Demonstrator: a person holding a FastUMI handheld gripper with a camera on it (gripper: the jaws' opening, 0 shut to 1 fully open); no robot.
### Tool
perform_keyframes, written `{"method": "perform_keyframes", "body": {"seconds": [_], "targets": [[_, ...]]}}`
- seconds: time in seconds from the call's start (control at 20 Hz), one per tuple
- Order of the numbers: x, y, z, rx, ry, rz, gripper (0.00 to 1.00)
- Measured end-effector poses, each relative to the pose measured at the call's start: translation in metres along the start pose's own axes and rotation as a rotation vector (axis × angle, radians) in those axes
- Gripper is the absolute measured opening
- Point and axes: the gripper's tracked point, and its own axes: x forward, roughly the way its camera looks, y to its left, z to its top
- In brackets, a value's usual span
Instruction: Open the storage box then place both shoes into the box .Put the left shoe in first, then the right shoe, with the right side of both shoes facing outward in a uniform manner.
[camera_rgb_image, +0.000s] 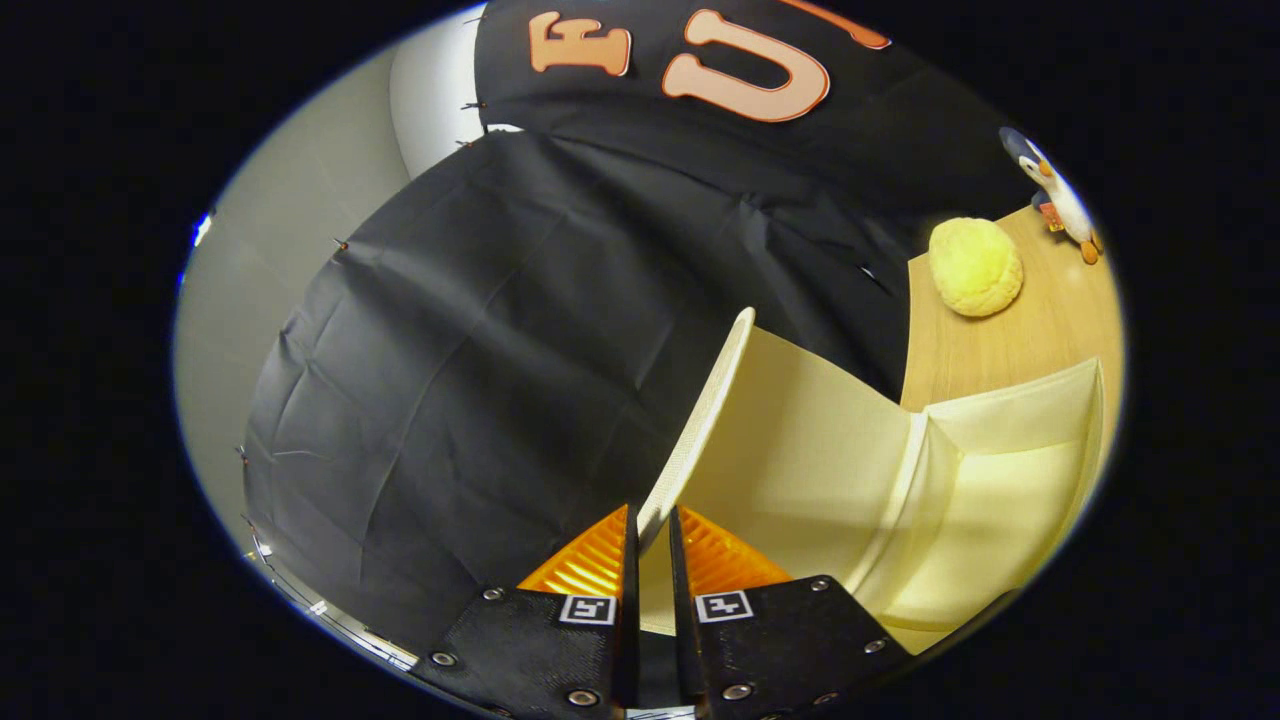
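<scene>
The cream storage box (1000, 480) stands on the wooden table, just ahead and to the right of my fingers, its inside bare. Its lid (790, 440) is swung up, tilted away from the box body. My gripper (652, 530) is shut on the lid's thin edge (700, 420), which runs up from between the two fingers, one finger pressing on each face.
A yellow round plush (975, 267) lies on the wooden table (1040, 340) beyond the box. A small penguin toy (1055, 195) stands farther back at the table's far side. The black cloth wall (480, 350) rises close on the left.
</scene>
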Motion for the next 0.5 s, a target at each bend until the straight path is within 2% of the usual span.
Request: {"method": "perform_keyframes", "body": {"seconds": [0.1, 0.2, 0.3, 0.35, 0.5], "targets": [[0.011, -0.014, -0.007, -0.037, -0.004, -0.06, 0.3], [0.015, -0.027, -0.005, -0.085, -0.001, -0.128, 0.6], [0.011, -0.04, 0.001, -0.114, -0.015, -0.173, 0.85], [0.004, -0.042, 0.007, -0.122, -0.026, -0.186, 0.92], [-0.027, -0.057, 0.023, -0.14, -0.084, -0.227, 0.96]]}}
